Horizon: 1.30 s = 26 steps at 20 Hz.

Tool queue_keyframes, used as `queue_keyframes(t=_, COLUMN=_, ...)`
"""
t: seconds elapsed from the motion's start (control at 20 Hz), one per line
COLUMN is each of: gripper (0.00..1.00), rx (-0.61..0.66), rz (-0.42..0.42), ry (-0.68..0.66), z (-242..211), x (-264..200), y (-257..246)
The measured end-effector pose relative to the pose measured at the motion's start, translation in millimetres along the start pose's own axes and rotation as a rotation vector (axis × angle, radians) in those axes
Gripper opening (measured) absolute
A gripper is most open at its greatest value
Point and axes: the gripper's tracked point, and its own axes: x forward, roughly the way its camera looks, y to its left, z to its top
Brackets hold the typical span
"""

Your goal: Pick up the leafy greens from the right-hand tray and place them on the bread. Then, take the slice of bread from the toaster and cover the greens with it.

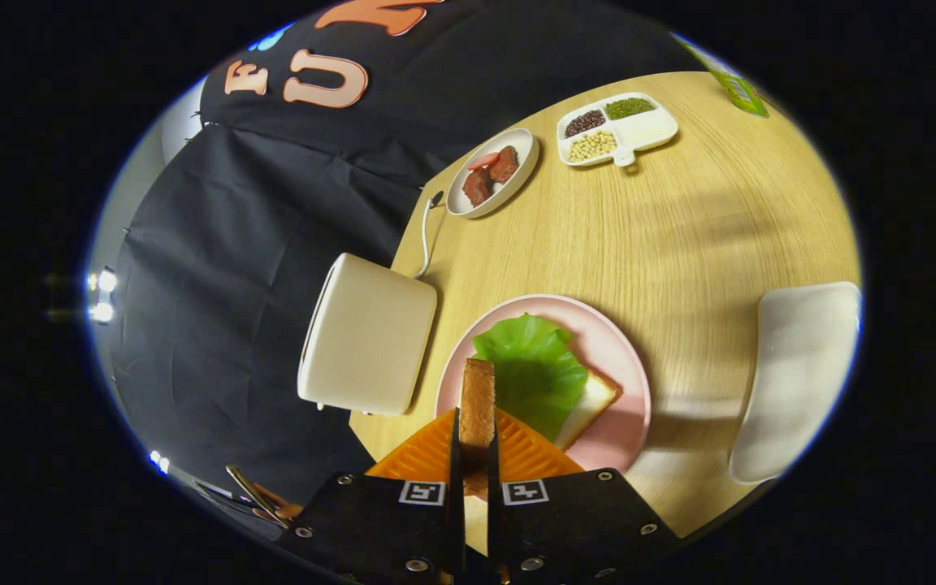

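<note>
My gripper [476,443] is shut on a slice of toasted bread [477,402], held edge-on between the fingers and sticking out ahead of them. Just beyond it a pink plate [626,357] carries a slice of bread [594,402] with a leafy green [533,370] lying on top. The held slice hangs above the plate's near left part, over the edge of the green. A cream toaster [366,337] stands left of the plate, at the table's edge.
An empty white tray [797,374] lies right of the plate. Farther back sit a white oval dish [521,175] with meat pieces and a divided white tray [647,130] of beans. The toaster's cord [423,236] runs back. The round wooden table [679,236] ends at the black cloth.
</note>
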Motion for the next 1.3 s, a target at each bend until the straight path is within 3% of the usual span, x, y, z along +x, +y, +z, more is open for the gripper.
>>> queue_keyframes(t=0.15, gripper=0.12, rx=-0.025, rz=-0.042, ry=-0.012, z=1, x=1, y=-9)
queue_keyframes(t=0.25, gripper=0.17, rx=-0.056, rz=-0.068, ry=-0.036, z=2, x=-1, y=-12)
queue_keyframes(t=0.55, gripper=0.44, rx=-0.2, rz=-0.153, ry=-0.175, z=21, x=-23, y=-7)
queue_keyframes(t=0.7, gripper=0.63, rx=-0.282, rz=-0.195, ry=-0.266, z=37, x=-39, y=-2)
queue_keyframes(t=0.9, gripper=0.75, rx=-0.37, rz=-0.201, ry=-0.361, z=50, x=-58, y=17)
queue_keyframes(t=1.3, gripper=0.89, rx=-0.544, rz=-0.233, ry=-0.675, z=97, x=-111, y=60)
